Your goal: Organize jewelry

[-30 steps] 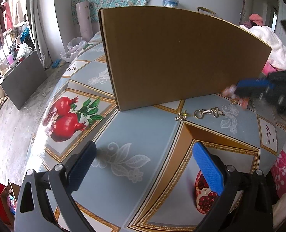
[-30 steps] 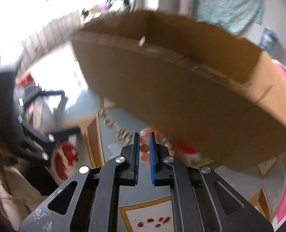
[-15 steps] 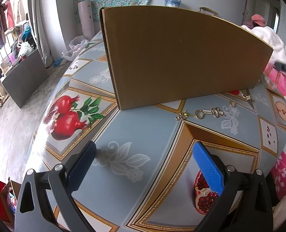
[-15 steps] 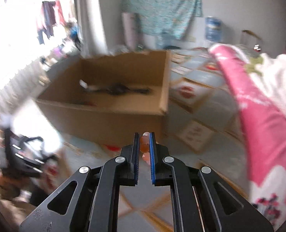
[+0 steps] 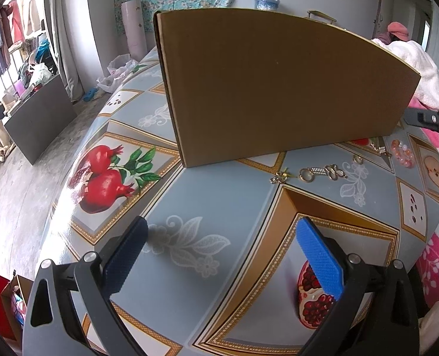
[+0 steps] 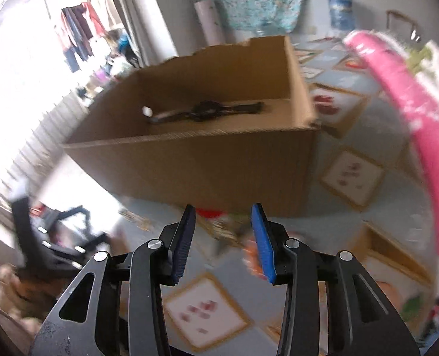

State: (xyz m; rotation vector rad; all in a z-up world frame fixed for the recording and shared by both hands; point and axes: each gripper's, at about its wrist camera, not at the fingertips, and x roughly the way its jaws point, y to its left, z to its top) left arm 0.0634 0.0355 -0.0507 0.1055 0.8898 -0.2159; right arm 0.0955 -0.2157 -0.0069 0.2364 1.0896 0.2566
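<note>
Right gripper (image 6: pixel 223 231) hovers with jaws opening, nothing between them. Behind it, an open cardboard box (image 6: pixel 207 166) holds dark jewelry (image 6: pixel 207 109). Orange beads (image 5: pixel 402 152) and gold pieces (image 5: pixel 321 173) lie by the box near the table's (image 5: pixel 219 201) right edge. Left gripper (image 5: pixel 219 255) gapes wide, empty, over bare tablecloth.

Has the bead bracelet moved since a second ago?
Yes. The bracelet now lies on the table right of the box corner; earlier the right tongs held it. They are opening, empty.
</note>
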